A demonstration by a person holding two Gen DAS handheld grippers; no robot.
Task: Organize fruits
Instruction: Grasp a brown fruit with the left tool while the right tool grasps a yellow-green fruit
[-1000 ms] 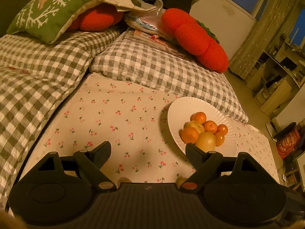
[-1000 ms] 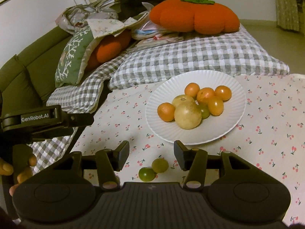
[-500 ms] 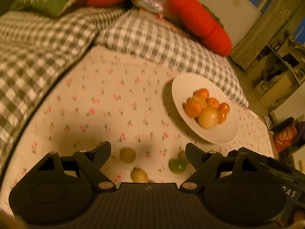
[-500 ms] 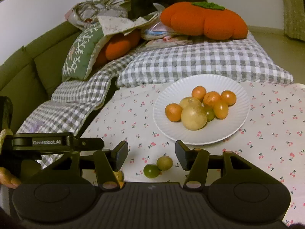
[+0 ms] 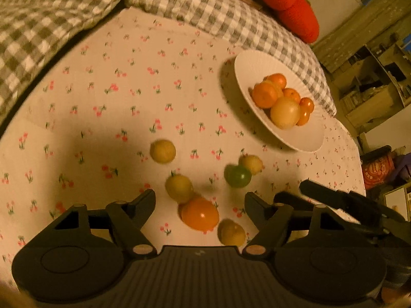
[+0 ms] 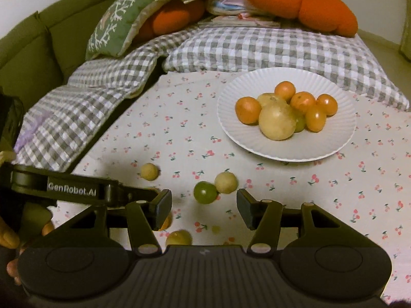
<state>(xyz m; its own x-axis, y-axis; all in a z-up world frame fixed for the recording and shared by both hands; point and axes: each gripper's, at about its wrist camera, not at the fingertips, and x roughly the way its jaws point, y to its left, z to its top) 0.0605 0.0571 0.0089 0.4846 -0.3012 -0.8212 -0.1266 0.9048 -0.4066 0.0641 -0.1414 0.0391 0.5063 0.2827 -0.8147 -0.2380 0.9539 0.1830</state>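
A white plate (image 5: 305, 138) (image 6: 334, 143) on the cherry-print cloth holds several orange fruits and a large yellow one (image 6: 277, 122). Loose fruits lie on the cloth in front of it: an orange one (image 5: 199, 213), a green one (image 5: 237, 176) (image 6: 205, 192), and several small yellow ones (image 5: 162, 151) (image 6: 226, 182). My left gripper (image 5: 199, 202) is open and empty, hovering over the orange fruit. My right gripper (image 6: 204, 205) is open and empty, just before the green fruit. The left gripper's body also shows in the right wrist view (image 6: 77, 188).
Grey checked cushions (image 6: 257, 48) border the cloth at the back and left. An orange plush pillow (image 6: 298, 0) and a green pillow (image 6: 120, 23) lie behind. Shelves (image 5: 372, 87) stand at the right, past the cloth's edge.
My left gripper has tilted down and drawn back, bringing the loose fruits into its view. My right gripper has moved forward toward the green fruit. Both stay open.
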